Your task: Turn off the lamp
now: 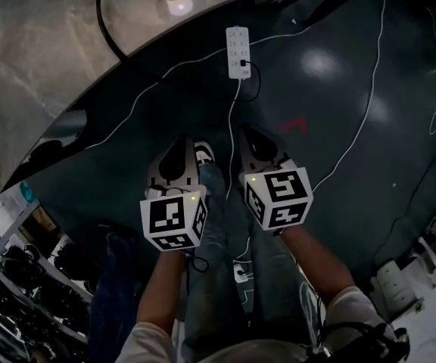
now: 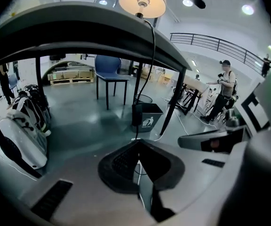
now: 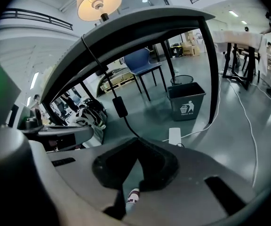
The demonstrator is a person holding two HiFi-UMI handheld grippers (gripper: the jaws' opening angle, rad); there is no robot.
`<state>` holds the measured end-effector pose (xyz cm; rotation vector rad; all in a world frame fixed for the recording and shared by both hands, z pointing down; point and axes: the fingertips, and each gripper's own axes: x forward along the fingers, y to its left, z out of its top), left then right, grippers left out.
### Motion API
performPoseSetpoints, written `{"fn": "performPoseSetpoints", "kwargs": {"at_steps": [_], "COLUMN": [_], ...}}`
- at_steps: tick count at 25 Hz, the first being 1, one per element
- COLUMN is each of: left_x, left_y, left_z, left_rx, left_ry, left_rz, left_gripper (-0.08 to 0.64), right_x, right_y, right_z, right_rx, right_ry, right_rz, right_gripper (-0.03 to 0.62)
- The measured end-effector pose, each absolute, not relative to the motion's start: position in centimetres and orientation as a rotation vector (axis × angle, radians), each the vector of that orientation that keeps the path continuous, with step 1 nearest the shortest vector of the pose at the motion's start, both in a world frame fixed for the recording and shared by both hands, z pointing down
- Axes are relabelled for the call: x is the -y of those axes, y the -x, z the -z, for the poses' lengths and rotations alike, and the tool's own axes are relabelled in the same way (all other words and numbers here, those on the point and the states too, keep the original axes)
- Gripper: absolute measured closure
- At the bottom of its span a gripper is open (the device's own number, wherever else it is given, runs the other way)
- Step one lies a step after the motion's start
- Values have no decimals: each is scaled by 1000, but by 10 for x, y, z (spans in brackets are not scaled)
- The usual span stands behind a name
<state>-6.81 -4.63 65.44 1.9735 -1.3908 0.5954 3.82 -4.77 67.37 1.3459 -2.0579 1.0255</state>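
Observation:
The lamp [image 1: 175, 4] stands lit on the marble-topped table [image 1: 44, 59] at the top of the head view. Its glowing shade [image 2: 142, 0] [image 3: 99, 3] shows above the table edge in both gripper views. A black cord drops from the lamp over the table edge, with an inline switch box [image 2: 137, 114] [image 3: 120, 106] hanging on it. My left gripper [image 1: 179, 139] [image 2: 138, 144] and right gripper [image 1: 248, 131] [image 3: 136, 153] hang side by side above the floor, short of the table. Both are shut and hold nothing. The switch box hangs ahead of both, untouched.
A white power strip [image 1: 237, 51] lies on the dark floor under the table edge, with thin white cables [image 1: 362, 119] trailing from it. Beyond the table stand a bin [image 2: 147, 117] [image 3: 186, 100], a blue chair [image 2: 109, 72] and golf bags [image 2: 29, 121]. A person [image 2: 222, 91] stands far off.

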Motion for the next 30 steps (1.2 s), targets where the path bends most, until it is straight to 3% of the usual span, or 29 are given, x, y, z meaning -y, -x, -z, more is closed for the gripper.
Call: {"fn": "performPoseSetpoints", "kwargs": {"at_steps": [12,20,30], "left_x": [59,62,61], "left_y": [75,82,76], "left_z": [-662,-673,-682], "left_rx": [1381,1371,1322], "left_ry": [-1964,-1951,-1955], "left_rz": [-622,-649,-674], "left_gripper": [551,551,551], "right_x": [73,89,103], "right_y": [-10,10,32], "right_z": [-684,-707,-736], "right_rx": [2171,2219,2263], "right_ry": [-1281,-1178,-1077], "right_rz": [-987,-955,-869], "right_gripper": [591,529,512]}}
